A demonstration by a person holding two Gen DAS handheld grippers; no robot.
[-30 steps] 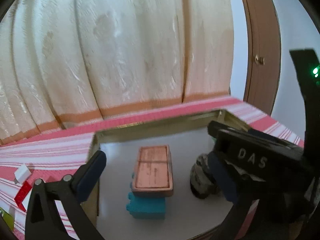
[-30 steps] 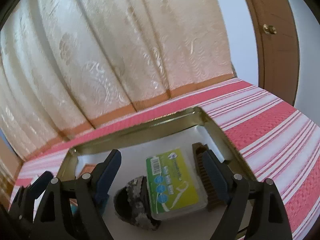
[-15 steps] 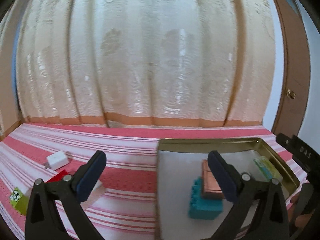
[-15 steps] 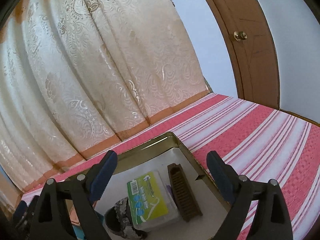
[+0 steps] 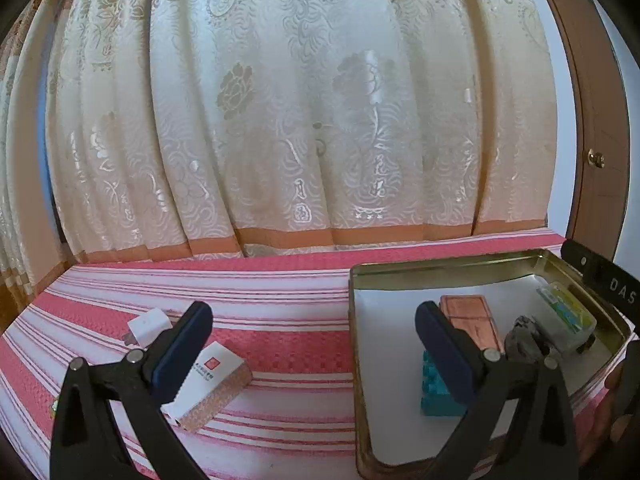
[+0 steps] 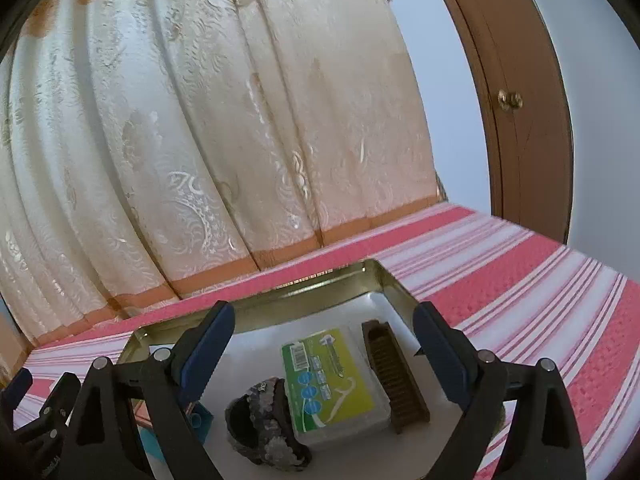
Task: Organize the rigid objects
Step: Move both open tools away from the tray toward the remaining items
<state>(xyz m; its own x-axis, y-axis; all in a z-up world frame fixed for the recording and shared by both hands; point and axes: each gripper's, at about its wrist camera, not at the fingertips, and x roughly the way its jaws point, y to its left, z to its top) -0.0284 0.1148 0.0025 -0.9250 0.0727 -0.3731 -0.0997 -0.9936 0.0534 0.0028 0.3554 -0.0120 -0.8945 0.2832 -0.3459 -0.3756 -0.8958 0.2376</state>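
A gold metal tray (image 5: 448, 268) with a white floor sits on the striped cloth. It holds a teal brick (image 5: 436, 390) under a copper-coloured case (image 5: 472, 320), a dark sparkly hair claw (image 6: 264, 424), a green-labelled clear box (image 6: 332, 380) and a brown comb (image 6: 394, 376). My left gripper (image 5: 314, 346) is open and empty, straddling the tray's left wall. A white card box (image 5: 208, 384) and a white charger (image 5: 148, 326) lie on the cloth by its left finger. My right gripper (image 6: 322, 350) is open and empty above the tray (image 6: 280, 300).
A red-and-white striped cloth (image 5: 272, 312) covers the table. A cream curtain (image 5: 300, 120) hangs right behind it. A brown door with a brass knob (image 6: 510, 100) stands at the right. The right gripper's body (image 5: 608, 280) shows at the left wrist view's right edge.
My left gripper has pulled back and swung left from over the tray, so the cloth, card box and charger now show. My right gripper has lifted and tilted up slightly. Both stay open.
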